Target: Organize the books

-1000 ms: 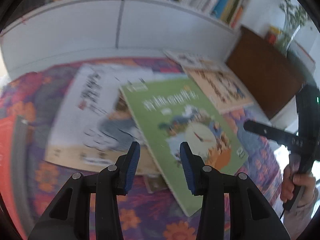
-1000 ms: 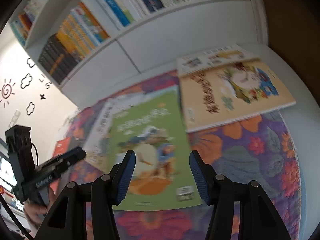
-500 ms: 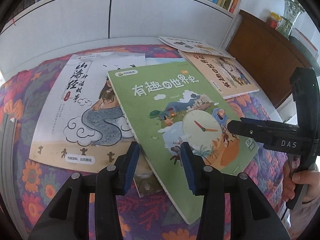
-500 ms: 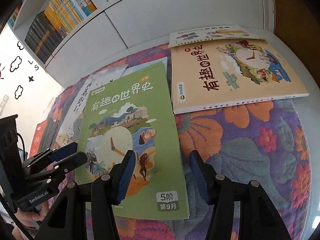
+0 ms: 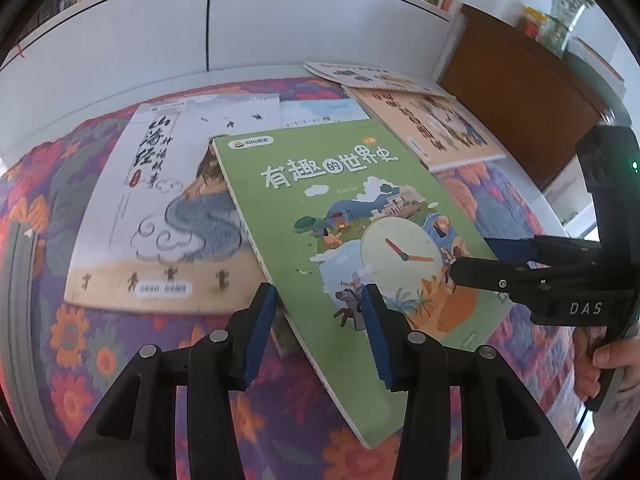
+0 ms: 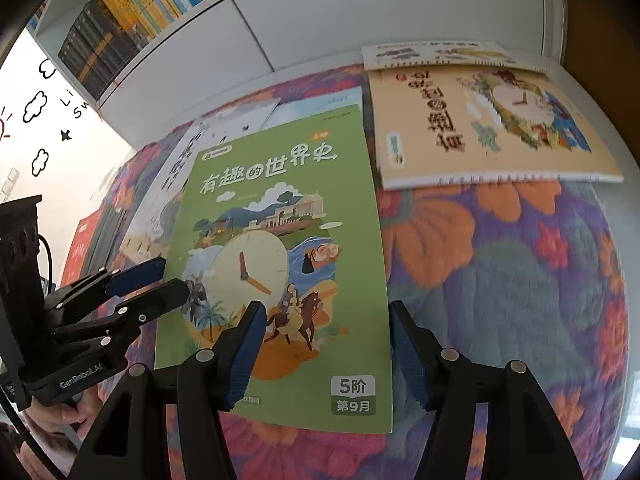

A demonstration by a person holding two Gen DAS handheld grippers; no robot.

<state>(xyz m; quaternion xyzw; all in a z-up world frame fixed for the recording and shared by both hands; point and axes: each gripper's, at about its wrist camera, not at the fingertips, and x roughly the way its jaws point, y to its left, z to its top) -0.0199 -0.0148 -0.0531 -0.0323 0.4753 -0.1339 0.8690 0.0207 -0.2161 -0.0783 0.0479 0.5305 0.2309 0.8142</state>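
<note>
- We see the green book (image 5: 352, 240), its cover showing a clock, lying flat and askew on the flowered cloth (image 6: 500, 300), its left edge overlapping the white book with the ink drawing (image 5: 160, 208).
- The left gripper (image 5: 318, 300) hangs over the green book's near left edge, its jaws standing apart with nothing pressed between the blue pads; one pad is over the white book's side, the other over the green cover.
- The right gripper (image 6: 326, 316) hovers above the green book's lower right part, jaws apart and just widened, straddling the cover's right edge without pinching it.
- From the left wrist view, the right gripper (image 5: 468, 256) reaches in from the right, its fingertips over the clock picture.
- A tan book (image 6: 480, 128) of the same series lies just beside the green one, turned sideways, partly resting on a spiral-bound booklet (image 6: 440, 52) near the white cabinet (image 5: 240, 32).
- A pale blue book (image 5: 320, 112) peeks out under the green book's top edge.
- A red book (image 6: 82, 248) sits at the cloth's far left.
- Shelved books (image 6: 132, 12) fill the shelf above the cabinet; a brown wooden panel (image 5: 520, 88) stands to the right.
</note>
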